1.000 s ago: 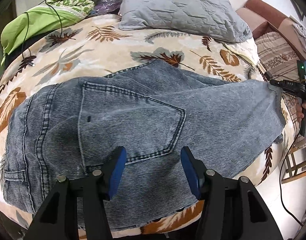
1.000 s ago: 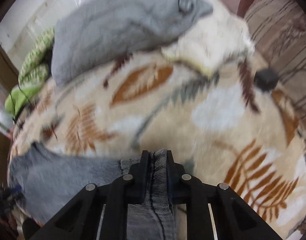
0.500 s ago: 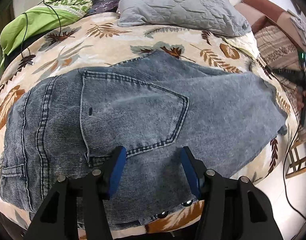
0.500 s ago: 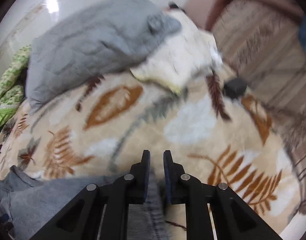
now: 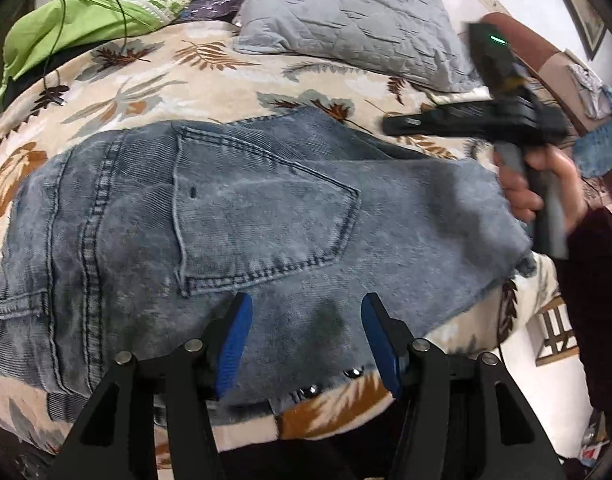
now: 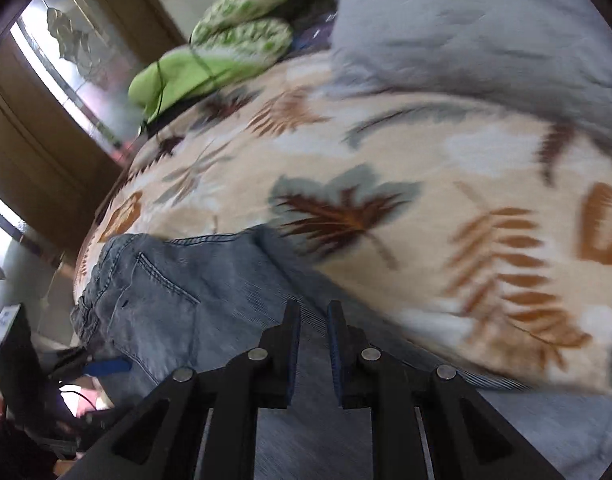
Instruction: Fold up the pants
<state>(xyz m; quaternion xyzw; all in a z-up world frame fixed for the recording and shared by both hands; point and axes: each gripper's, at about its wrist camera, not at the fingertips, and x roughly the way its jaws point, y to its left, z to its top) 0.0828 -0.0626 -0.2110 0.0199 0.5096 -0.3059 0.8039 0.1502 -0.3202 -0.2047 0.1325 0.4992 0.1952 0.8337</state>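
Blue jeans (image 5: 246, 216) lie flat on the leaf-patterned bedspread (image 5: 210, 80), back pocket up and waistband to the left. My left gripper (image 5: 306, 304) hovers open over their near edge, with nothing between its blue pads. A hand (image 5: 530, 184) holds my right gripper (image 5: 390, 124) above the jeans' right part, pointing left. In the right wrist view that gripper (image 6: 313, 306) is shut, with only a narrow slit between its jaws. The jeans (image 6: 178, 300) lie below it, and no cloth shows pinched. The left gripper (image 6: 106, 366) appears at the far end.
A grey quilted pillow (image 5: 346, 12) and green bedding (image 5: 74, 20) lie at the head of the bed. A thin black cable (image 5: 54, 80) crosses the back left. A brown striped seat (image 5: 546, 52) stands to the right. The bed's edge runs just below the jeans.
The right gripper swung in from the bed's right edge to above the jeans and turned toward the waistband. The hem it pinched a second ago is gone from its jaws. The left gripper barely moved.
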